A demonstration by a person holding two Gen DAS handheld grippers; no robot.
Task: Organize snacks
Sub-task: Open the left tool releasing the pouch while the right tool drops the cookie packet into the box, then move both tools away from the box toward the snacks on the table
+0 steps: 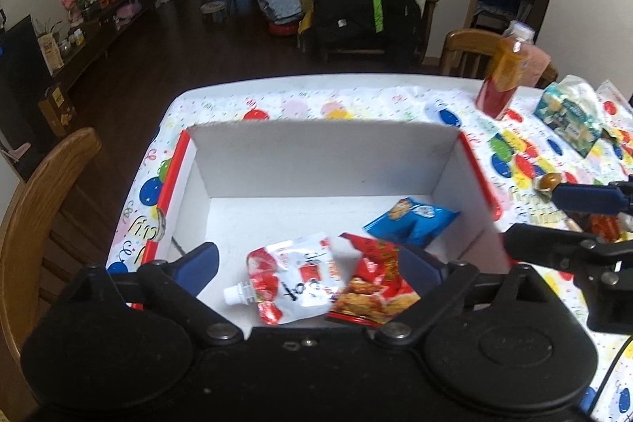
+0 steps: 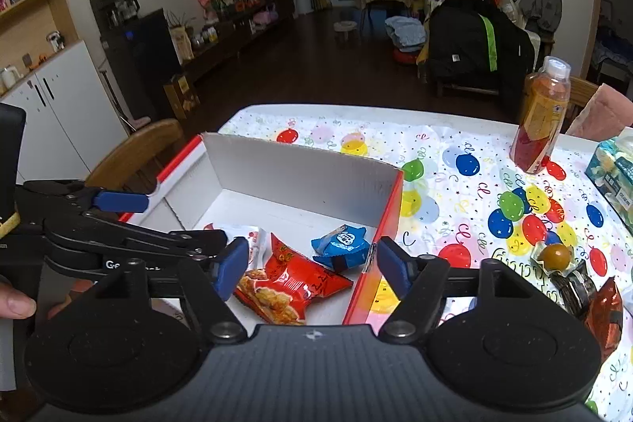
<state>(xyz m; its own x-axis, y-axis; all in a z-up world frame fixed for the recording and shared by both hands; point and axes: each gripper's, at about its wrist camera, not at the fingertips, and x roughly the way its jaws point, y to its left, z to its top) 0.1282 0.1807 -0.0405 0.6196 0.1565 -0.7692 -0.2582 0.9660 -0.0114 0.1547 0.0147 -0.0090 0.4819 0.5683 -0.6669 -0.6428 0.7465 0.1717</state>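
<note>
**Table and its load**

We see a table (image 2: pixel 455 161) under a balloon-print cloth. On it: a white box (image 1: pixel 324 161) at left, a bottle (image 2: pixel 540 117) far right, a tissue pack (image 1: pixel 569 115) beside it, and small wrapped snacks (image 2: pixel 556 256) near right.

Box (image 1: pixel 324 161): white inside, red rim. Tablecloth (image 2: pixel 455 184): white, multicolour balloons and streamers. Packets in box: blue (image 1: pixel 409 220); red with fried-food print (image 2: pixel 292 283); white-red spouted pouch (image 1: pixel 292 279). Bottle (image 2: pixel 542 117): orange over red. Gripper pads (image 2: pixel 233 263) blue. Round sweet (image 2: pixel 556 255), probably amber-brown.
</note>
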